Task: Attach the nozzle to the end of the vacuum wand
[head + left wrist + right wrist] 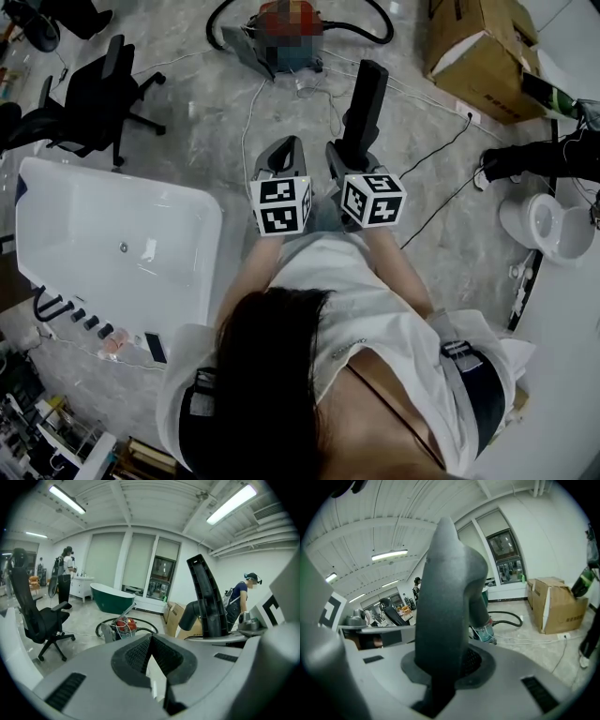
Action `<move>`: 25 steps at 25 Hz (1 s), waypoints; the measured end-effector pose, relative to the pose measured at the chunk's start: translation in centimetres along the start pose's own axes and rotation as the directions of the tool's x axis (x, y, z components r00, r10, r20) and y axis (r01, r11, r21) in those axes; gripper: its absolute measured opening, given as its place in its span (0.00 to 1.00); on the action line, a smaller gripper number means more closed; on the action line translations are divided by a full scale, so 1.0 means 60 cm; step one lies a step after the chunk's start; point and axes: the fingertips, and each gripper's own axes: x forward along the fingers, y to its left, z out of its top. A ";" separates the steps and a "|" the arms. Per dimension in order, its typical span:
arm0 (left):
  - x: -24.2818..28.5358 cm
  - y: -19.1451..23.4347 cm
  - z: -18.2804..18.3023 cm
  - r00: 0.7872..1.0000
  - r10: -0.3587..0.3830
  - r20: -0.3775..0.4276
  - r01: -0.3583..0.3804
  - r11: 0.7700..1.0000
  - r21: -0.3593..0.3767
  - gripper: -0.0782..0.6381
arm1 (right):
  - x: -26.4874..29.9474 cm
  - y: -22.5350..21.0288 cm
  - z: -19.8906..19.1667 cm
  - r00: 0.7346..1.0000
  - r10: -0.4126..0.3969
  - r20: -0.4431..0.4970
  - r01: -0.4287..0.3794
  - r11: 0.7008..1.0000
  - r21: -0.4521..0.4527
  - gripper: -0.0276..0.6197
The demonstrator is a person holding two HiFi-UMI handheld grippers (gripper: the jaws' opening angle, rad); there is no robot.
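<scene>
My right gripper (pixel 343 155) is shut on a black vacuum nozzle (pixel 363 105), which stands up between its jaws and points away from me. In the right gripper view the nozzle (pixel 440 602) fills the middle above the gripper (pixel 440 670). My left gripper (pixel 283 155) hangs beside it, shut with nothing between its pads (pixel 151 654); the nozzle (pixel 206 597) shows to its right. The red vacuum cleaner (pixel 286 37) with its black hose (pixel 375 33) sits on the floor ahead. It is partly hidden behind the nozzle in the right gripper view (pixel 486 631) and in plain sight in the left gripper view (pixel 123 625).
A white bathtub (pixel 112 244) lies at the left, a black office chair (pixel 103 84) beyond it. A cardboard box (pixel 478 47) and a toilet (pixel 548 225) are at the right. Cables (pixel 441 150) cross the floor. A person (pixel 65 573) and another person (pixel 240 597) stand further off.
</scene>
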 end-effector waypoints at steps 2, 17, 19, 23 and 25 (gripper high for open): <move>0.005 0.001 0.005 1.000 -0.007 0.016 0.007 1.000 0.017 0.11 | 0.007 0.002 0.006 1.000 0.025 0.001 -0.025 0.999 0.027 0.15; 0.066 0.032 0.029 0.999 0.046 0.016 -0.046 0.999 -0.017 0.11 | 0.071 -0.019 0.035 0.998 0.065 -0.024 -0.065 0.998 0.002 0.15; 0.081 0.035 0.034 0.999 0.053 0.013 -0.053 0.998 -0.023 0.11 | 0.084 -0.025 0.046 0.997 0.073 -0.025 -0.073 0.997 -0.014 0.15; 0.114 0.041 0.049 0.998 0.061 0.015 -0.061 0.998 -0.032 0.11 | 0.110 -0.044 0.065 0.996 0.083 -0.035 -0.084 0.996 -0.032 0.15; 0.130 0.048 0.057 0.998 0.068 0.012 -0.067 0.997 -0.038 0.11 | 0.124 -0.055 0.074 0.996 0.083 -0.043 -0.085 0.996 -0.035 0.15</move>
